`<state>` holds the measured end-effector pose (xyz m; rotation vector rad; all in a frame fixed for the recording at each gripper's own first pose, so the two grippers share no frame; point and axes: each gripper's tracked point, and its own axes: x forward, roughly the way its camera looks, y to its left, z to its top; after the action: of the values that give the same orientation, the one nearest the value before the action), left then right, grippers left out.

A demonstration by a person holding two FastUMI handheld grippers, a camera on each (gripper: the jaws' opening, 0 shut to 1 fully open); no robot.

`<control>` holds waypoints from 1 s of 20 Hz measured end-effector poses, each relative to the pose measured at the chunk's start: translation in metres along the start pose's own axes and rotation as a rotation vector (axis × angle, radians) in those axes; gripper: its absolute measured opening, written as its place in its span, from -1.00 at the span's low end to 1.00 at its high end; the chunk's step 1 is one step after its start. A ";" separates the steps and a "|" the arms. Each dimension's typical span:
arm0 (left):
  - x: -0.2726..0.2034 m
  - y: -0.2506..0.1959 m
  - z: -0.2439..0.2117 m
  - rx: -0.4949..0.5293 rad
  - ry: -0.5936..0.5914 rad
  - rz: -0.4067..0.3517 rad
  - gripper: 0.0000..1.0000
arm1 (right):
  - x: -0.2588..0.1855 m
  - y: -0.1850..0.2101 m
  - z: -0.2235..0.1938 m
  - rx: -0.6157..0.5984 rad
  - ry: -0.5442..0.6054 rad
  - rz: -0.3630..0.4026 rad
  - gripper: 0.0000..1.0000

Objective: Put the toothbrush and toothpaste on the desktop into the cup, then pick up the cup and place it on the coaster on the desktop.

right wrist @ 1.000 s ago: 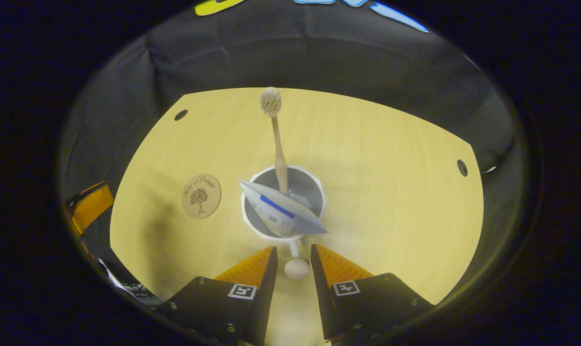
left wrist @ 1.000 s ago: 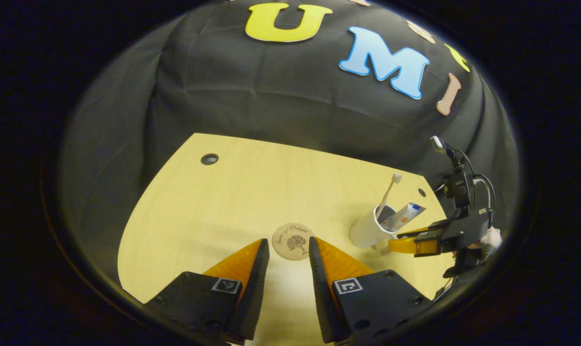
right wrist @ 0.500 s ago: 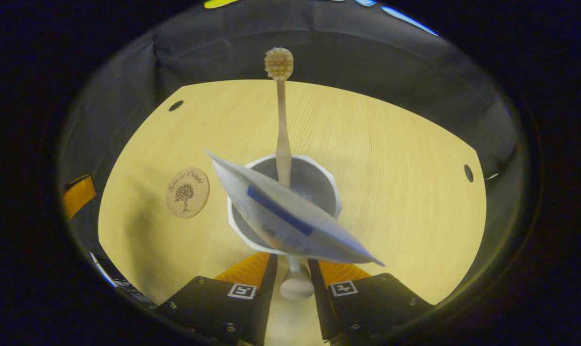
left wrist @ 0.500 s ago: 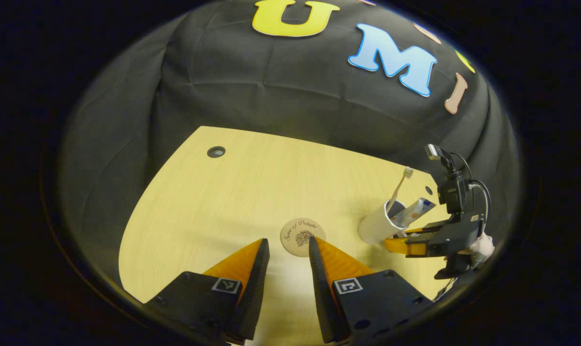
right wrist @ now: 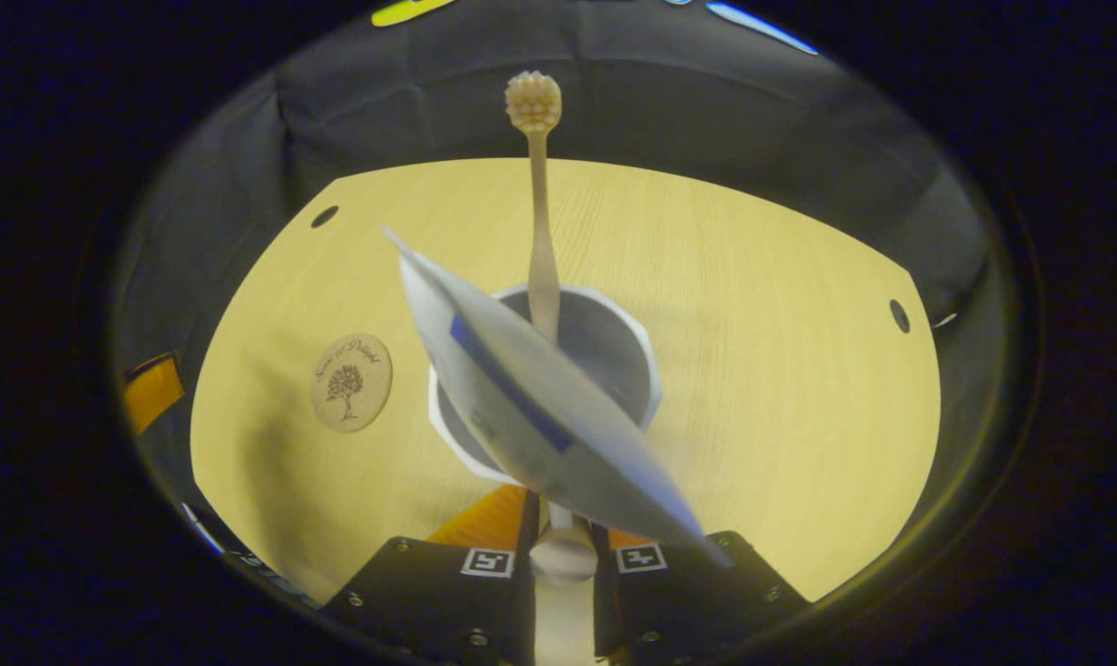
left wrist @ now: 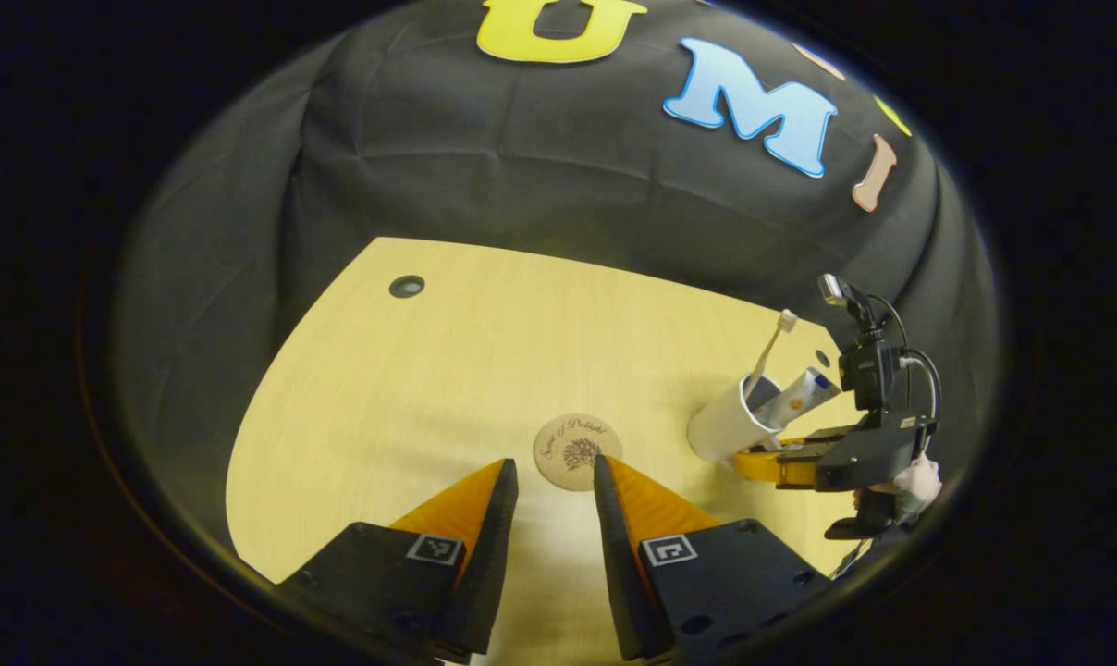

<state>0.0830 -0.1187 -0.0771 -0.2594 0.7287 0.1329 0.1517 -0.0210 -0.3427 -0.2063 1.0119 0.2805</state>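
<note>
**Cup loaded, right hand-held gripper closing on its handle**

Black cloth is draping behind a pale wooden bench, and on that bench the cup is standing with the toothbrush and the toothpaste already inside it. Both are leaning out over the rim, the toothbrush bristles pointing up and away, the toothpaste tube slanting across the cup's mouth toward the right hand-held gripper.

In the right gripper view, the cup's handle knob is sitting between the 2 fingers, which are drawn in narrowly on either side of it; they appear to be pressing on the handle, though the tube is hiding part of the contact. In the left gripper view, the right hand-held gripper is lying level at the cup's base side, with a gloved hand behind it.

The left hand-held gripper is hovering open and holding nothing, its fingers pointing at the coaster just ahead.

What the coming move turns on: the coaster is lying to the left of the cup as the right hand-held gripper is looking, near but not touching. So the lift is likely calling for a short carry leftward, keeping the cup upright so the tilted tube is not tipping out.
</note>
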 end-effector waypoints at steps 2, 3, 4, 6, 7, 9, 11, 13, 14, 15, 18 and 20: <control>0.000 0.001 0.000 0.001 -0.003 0.003 0.12 | 0.000 0.001 0.001 0.007 -0.004 0.000 -0.50; 0.000 0.002 0.000 0.001 -0.004 0.005 0.22 | -0.001 0.002 0.002 0.014 -0.005 0.004 -0.50; 0.000 0.002 0.000 -0.002 -0.005 0.005 0.22 | -0.001 0.003 0.001 0.021 -0.006 0.008 -0.50; 0.000 0.003 -0.001 -0.009 -0.006 0.008 0.12 | -0.002 0.004 0.003 0.029 -0.010 0.012 -0.51; -0.001 0.004 -0.001 -0.012 -0.007 0.010 0.12 | -0.003 0.006 0.003 0.032 -0.013 0.014 -0.51; -0.003 0.009 -0.002 -0.022 -0.009 0.013 0.12 | -0.006 0.012 0.005 0.037 -0.018 0.023 -0.51; -0.007 0.014 -0.002 -0.029 -0.009 0.015 0.12 | -0.006 0.014 0.005 0.045 -0.020 0.032 -0.51; -0.011 0.018 -0.001 -0.034 -0.009 0.021 0.12 | -0.006 0.015 0.005 0.044 -0.022 0.030 -0.51; -0.013 0.020 -0.001 -0.037 -0.012 0.026 0.13 | -0.007 0.015 0.006 0.042 -0.029 0.027 -0.51; -0.015 0.023 0.000 -0.041 -0.016 0.030 0.13 | -0.005 0.017 0.007 0.042 -0.035 0.032 -0.51; -0.023 0.037 -0.003 -0.057 -0.019 0.044 0.12 | -0.007 0.021 0.012 0.041 -0.051 0.058 -0.51; -0.029 0.046 -0.006 -0.072 -0.019 0.053 0.12 | -0.006 0.021 0.015 0.017 -0.065 0.069 -0.51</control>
<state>0.0480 -0.0777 -0.0708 -0.3070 0.7126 0.2124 0.1542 0.0021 -0.3302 -0.1458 0.9583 0.3388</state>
